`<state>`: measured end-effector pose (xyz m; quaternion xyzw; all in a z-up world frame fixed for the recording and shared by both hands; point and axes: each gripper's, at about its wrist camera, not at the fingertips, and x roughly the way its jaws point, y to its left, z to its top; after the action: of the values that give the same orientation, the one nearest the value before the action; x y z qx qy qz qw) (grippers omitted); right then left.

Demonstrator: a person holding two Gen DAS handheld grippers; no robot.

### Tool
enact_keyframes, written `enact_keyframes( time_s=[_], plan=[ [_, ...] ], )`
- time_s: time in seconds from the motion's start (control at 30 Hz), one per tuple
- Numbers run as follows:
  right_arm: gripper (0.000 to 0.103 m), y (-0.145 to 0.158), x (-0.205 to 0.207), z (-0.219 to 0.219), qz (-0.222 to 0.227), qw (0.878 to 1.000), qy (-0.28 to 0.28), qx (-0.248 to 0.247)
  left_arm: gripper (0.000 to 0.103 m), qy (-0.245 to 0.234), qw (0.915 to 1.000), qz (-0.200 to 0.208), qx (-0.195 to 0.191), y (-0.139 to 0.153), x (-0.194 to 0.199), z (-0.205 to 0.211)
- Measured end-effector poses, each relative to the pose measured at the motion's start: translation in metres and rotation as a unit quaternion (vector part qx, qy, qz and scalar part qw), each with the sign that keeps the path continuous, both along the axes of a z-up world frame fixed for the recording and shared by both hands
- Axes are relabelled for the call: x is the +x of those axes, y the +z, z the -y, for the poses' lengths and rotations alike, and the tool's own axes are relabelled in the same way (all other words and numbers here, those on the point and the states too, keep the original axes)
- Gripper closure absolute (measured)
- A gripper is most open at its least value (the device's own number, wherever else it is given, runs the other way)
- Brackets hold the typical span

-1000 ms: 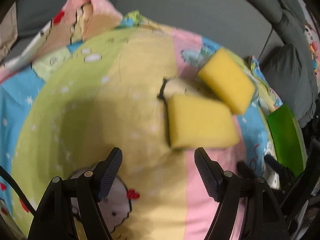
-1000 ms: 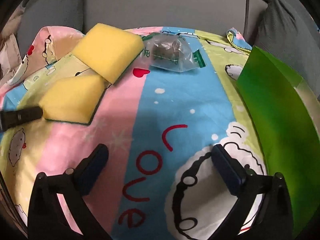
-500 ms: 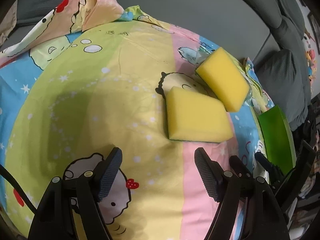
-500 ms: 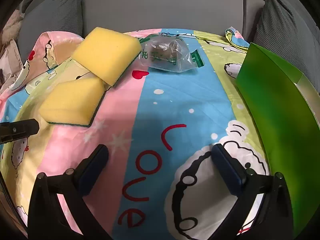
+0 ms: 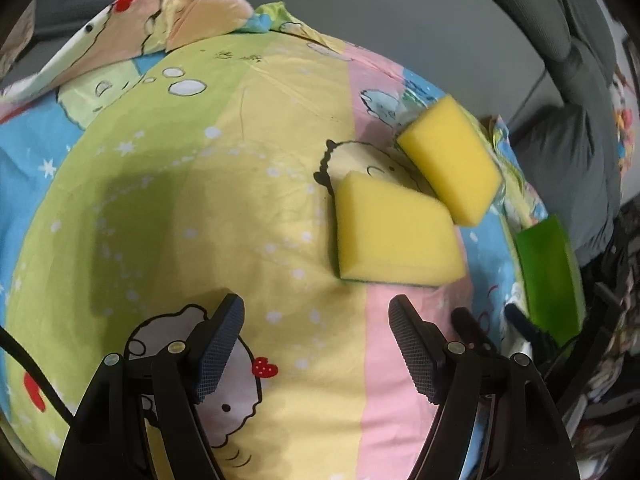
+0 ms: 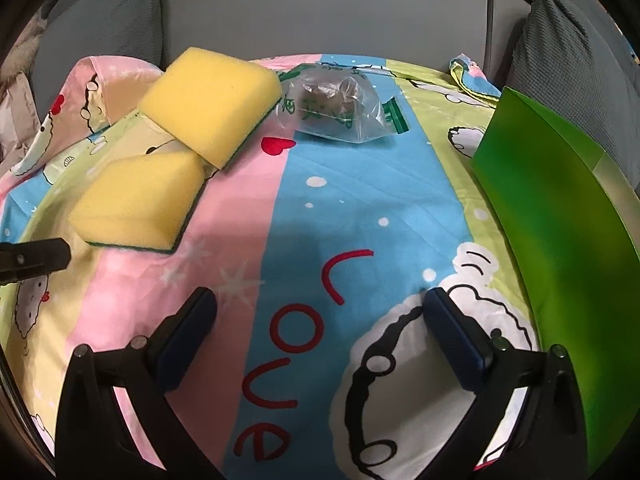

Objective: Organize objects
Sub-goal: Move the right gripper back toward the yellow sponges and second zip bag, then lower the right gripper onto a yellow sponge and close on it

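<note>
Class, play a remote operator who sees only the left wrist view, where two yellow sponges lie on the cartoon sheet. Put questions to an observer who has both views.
Operator: What lies behind the far sponge?
Observer: A clear plastic bag with something brown inside.
Operator: Is the bag touching that sponge?
Observer: Its edge seems to meet the sponge's corner.
Operator: Is the right gripper holding anything?
Observer: No, its jaws stand open over the sheet.
</note>
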<state>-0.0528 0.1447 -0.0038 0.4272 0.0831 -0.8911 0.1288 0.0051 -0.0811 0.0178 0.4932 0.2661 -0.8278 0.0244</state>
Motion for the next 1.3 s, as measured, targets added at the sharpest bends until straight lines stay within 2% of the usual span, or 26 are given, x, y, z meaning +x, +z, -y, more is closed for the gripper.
enact_keyframes(
  time_s=[0.17, 0.4, 0.57, 0.63, 0.8, 0.9, 1.07, 1.2, 1.3],
  plan=[
    [0.000, 0.001, -0.021, 0.008, 0.017, 1.000, -0.004, 0.010, 0.028, 0.022, 0.9993, -0.006, 0.030, 0.000, 0.003, 0.008],
    [0.000, 0.002, -0.038, 0.022, 0.037, 0.998, -0.034, 0.044, 0.028, 0.058, 0.9975, -0.019, 0.036, 0.004, 0.004, 0.023],
    [0.000, 0.006, -0.063, 0.020, 0.122, 0.991, -0.011, 0.059, 0.028, 0.061, 0.9976, -0.027, 0.020, 0.009, 0.006, 0.023],
    [0.000, 0.006, -0.067, 0.020, 0.130, 0.990, 0.007, 0.061, 0.028, 0.055, 0.9981, -0.028, 0.007, 0.011, 0.006, 0.018],
    [0.000, 0.006, -0.057, 0.014, 0.100, 0.993, 0.010, 0.055, 0.028, 0.045, 0.9977, -0.037, -0.033, 0.020, 0.008, 0.005],
    [0.000, 0.005, -0.052, 0.011, 0.095, 0.994, 0.008, 0.047, 0.028, 0.041, 0.9978, -0.043, -0.032, 0.023, 0.014, 0.000],
    [0.000, 0.002, -0.046, 0.009, 0.055, 0.998, 0.003, 0.033, 0.028, 0.042, 0.9975, -0.050, -0.028, 0.029, 0.016, -0.006],
    [0.000, 0.001, -0.042, 0.005, 0.039, 0.999, 0.003, 0.024, 0.028, 0.038, 0.9978, -0.052, -0.013, 0.029, 0.016, -0.008],
    [0.000, 0.002, -0.038, 0.006, 0.031, 0.999, 0.002, 0.022, 0.028, 0.047, 0.9972, -0.050, 0.032, 0.024, 0.019, -0.003]
  ],
)
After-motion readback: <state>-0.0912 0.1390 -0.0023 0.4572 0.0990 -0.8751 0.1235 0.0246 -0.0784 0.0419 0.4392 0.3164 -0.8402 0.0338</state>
